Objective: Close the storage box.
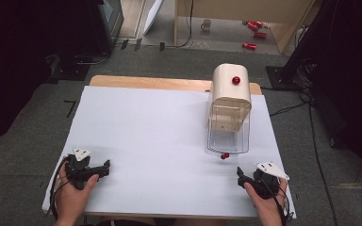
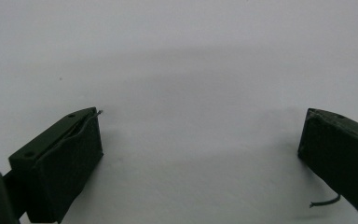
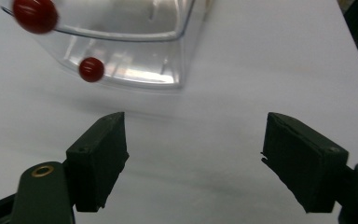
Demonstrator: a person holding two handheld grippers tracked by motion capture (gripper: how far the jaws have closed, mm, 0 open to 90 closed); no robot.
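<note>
A white sheet (image 1: 160, 141) is spread over the table, and on its far right a cream-coloured box (image 1: 231, 96) with a red knob (image 1: 236, 80) on top is stood over a clear plastic drawer (image 1: 227, 139), which is pulled out toward the person. At the drawer's near end two small red balls (image 1: 224, 156) are seen, close together; in the right gripper view one red ball (image 3: 92, 69) appears low at the clear wall and the other (image 3: 35, 15) higher at the rim, and whether they are knobs fixed to the drawer front or loose cannot be told. The right gripper (image 1: 240, 175) is held low over the sheet just short of the drawer, its jaws spread with nothing between them. The left gripper (image 1: 104, 168) is kept well apart at the near left, its jaws likewise spread wide over bare sheet. The step in hand is judged to be an approach to the drawer front. For the next move, the right gripper would have to be carried forward and a little left until one red ball lies between the jaws, then closed gently, since a small round thing can easily be squeezed out sideways.
</note>
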